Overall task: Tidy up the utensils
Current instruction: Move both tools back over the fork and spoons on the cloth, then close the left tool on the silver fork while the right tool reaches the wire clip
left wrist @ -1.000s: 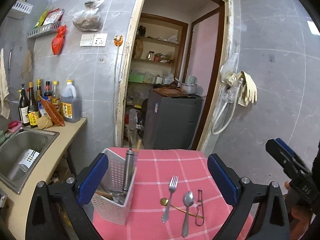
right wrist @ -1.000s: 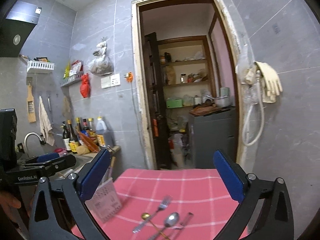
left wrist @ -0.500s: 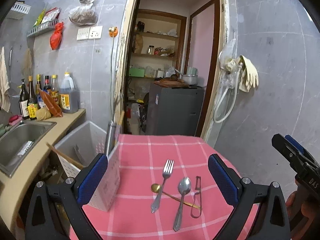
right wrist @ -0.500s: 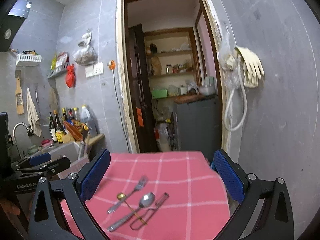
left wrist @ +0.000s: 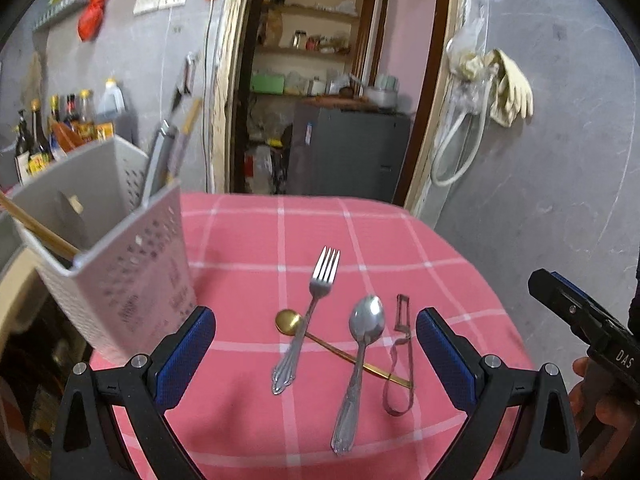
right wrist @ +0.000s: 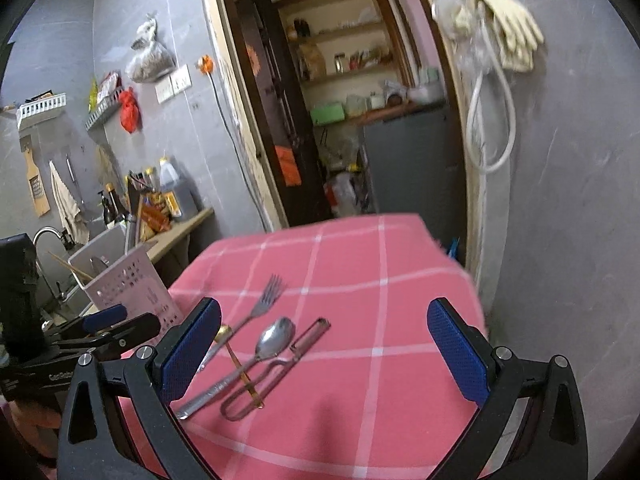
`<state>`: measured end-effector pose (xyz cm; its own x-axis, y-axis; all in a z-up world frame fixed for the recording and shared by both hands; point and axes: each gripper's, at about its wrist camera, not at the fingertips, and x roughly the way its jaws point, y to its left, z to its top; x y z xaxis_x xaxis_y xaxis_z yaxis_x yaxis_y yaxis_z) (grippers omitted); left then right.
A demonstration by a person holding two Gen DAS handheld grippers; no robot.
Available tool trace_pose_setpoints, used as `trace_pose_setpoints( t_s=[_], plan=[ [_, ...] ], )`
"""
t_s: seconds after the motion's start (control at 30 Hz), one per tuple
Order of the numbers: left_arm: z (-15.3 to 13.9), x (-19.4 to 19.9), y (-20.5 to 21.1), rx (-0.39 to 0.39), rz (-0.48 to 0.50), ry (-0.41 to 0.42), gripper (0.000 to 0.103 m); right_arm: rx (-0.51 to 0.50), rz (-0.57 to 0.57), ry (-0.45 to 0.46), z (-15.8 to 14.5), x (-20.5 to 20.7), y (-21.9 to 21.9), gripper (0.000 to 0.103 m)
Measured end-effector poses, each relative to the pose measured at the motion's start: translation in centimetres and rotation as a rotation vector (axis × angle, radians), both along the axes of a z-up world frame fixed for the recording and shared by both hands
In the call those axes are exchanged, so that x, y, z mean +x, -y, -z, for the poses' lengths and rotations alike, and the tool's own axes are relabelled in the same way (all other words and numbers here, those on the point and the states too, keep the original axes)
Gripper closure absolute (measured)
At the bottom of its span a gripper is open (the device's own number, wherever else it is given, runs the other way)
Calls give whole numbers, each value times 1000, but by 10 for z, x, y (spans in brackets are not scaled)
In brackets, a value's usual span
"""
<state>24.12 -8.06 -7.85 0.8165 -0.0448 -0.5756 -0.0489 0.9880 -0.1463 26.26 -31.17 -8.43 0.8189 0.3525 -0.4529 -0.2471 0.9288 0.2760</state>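
On the pink checked tablecloth (left wrist: 248, 240) lie a steel fork (left wrist: 310, 312), a gold spoon (left wrist: 336, 350), a steel spoon (left wrist: 360, 364) and a metal peeler (left wrist: 400, 360), close together. A white perforated utensil holder (left wrist: 120, 264) stands at the table's left edge with chopsticks and other utensils inside. My left gripper (left wrist: 314, 350) is open and empty, hovering just above the cutlery. My right gripper (right wrist: 324, 344) is open and empty, above the fork (right wrist: 256, 312), steel spoon (right wrist: 260, 352) and peeler (right wrist: 280, 364). The holder (right wrist: 124, 288) shows at its left.
A counter with sauce bottles (left wrist: 52, 128) and a sink with a tap (right wrist: 48, 240) lie to the left. An open doorway with a grey cabinet (left wrist: 348, 156) is beyond the table. A hose and rubber gloves (left wrist: 508, 88) hang on the right wall.
Both grippers have moved forward and lower toward the cutlery, which now looks larger and nearer. The holder has shifted left in the left wrist view. Both grippers stay open.
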Motion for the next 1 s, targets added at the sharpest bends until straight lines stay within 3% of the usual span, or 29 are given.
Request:
trace_pose_setpoints(
  t_s=[0.13,0.33,0.53,0.7,1.0],
  plan=[
    [15,19,1,-8,-2,-35,4,15,-31,-79,22,22,-5,15],
    [30,56,0,-8,15,-88,22,19,-53,-183,46,49,-20,39],
    [48,94,2,-9,57,-159,39,10,-77,-255,62,69,-38,54],
    [59,117,2,-26,98,-190,47,19,-65,-324,74,83,-49,65],
    [77,142,-12,-144,135,-244,60,19,-26,-383,88,95,-69,66]
  ],
)
